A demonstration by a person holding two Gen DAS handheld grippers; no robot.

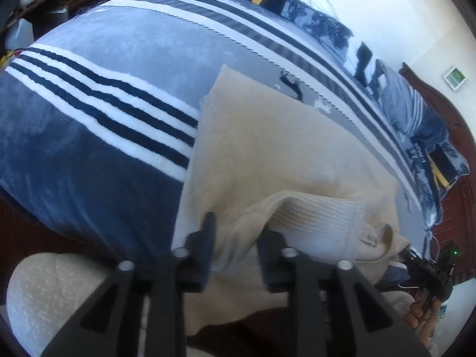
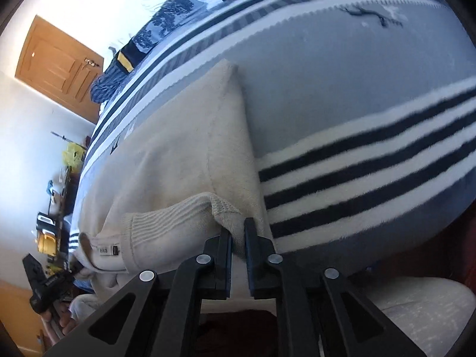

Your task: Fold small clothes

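bed [image 1: 89,136] under grey-blue blanket, navy and white stripes; wooden door [image 2: 59,68] beyond. cream sweater [image 1: 267,148] lies folded on it. left gripper [image 1: 236,232] released, hem loose between its pads; right gripper [image 2: 238,232] narrowly parted around a fold.

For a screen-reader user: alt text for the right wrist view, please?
A cream knit sweater lies folded on a grey striped blanket, the right gripper at its near ribbed edge, cloth between the slightly parted jaws. A wooden door stands behind.
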